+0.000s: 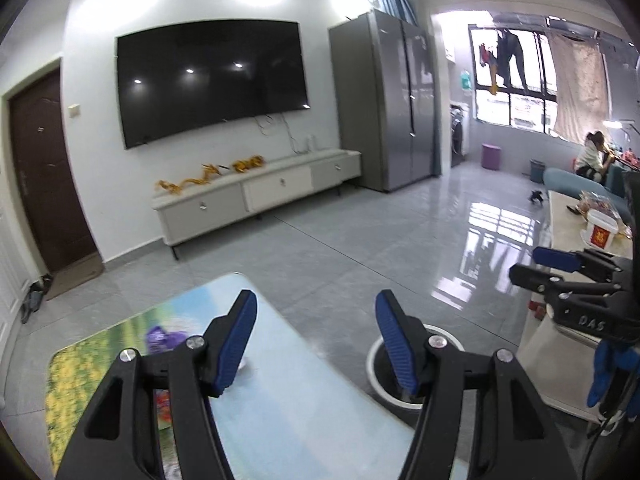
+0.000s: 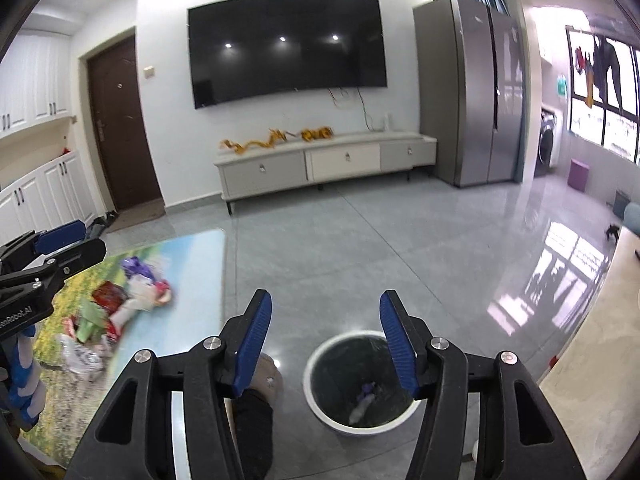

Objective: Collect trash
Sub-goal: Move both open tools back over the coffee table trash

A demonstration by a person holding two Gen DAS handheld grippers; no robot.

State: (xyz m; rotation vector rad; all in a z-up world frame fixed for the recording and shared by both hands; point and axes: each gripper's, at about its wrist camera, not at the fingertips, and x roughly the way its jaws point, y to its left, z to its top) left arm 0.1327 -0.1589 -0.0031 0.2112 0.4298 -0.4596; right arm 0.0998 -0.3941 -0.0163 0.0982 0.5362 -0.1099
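A pile of crumpled wrappers and plastic trash (image 2: 116, 312) lies on the picture-printed table (image 2: 192, 256) at the left. A purple wrapper (image 1: 162, 338) shows behind my left gripper's fingers. A round white-rimmed trash bin (image 2: 362, 380) stands on the floor to the right of the table, with a few scraps (image 2: 366, 396) inside. It shows partly in the left wrist view (image 1: 374, 364). My left gripper (image 1: 316, 312) is open and empty above the table's right edge. My right gripper (image 2: 326, 312) is open and empty above the bin.
A TV cabinet (image 2: 324, 160) and wall TV (image 2: 288, 48) stand ahead, a grey fridge (image 2: 476, 88) to the right. A pale counter (image 1: 576, 232) with a white tub (image 1: 600, 232) is at the right. A person (image 1: 594, 156) sits far right. A foot (image 2: 256, 400) is below.
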